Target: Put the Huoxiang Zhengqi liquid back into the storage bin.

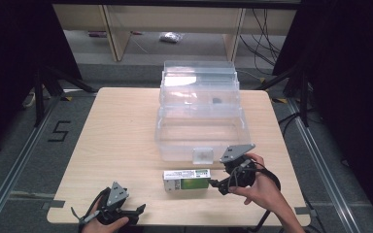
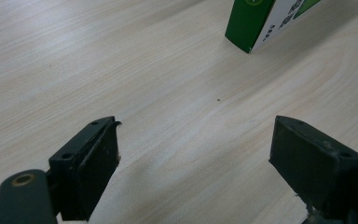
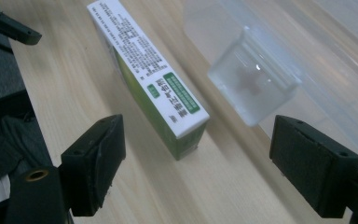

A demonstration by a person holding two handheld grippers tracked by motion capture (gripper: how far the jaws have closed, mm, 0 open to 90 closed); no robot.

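Where the pale wooden table runs bare on its left half, room is widest. Green-and-white cardboard carton lies flat near the front edge, long axis left-right, just before the clear plastic storage box. Right gripper sits beside the carton's right end, jaws spread wide, empty. Left gripper at the front-left edge, likewise wide open, holding nothing.
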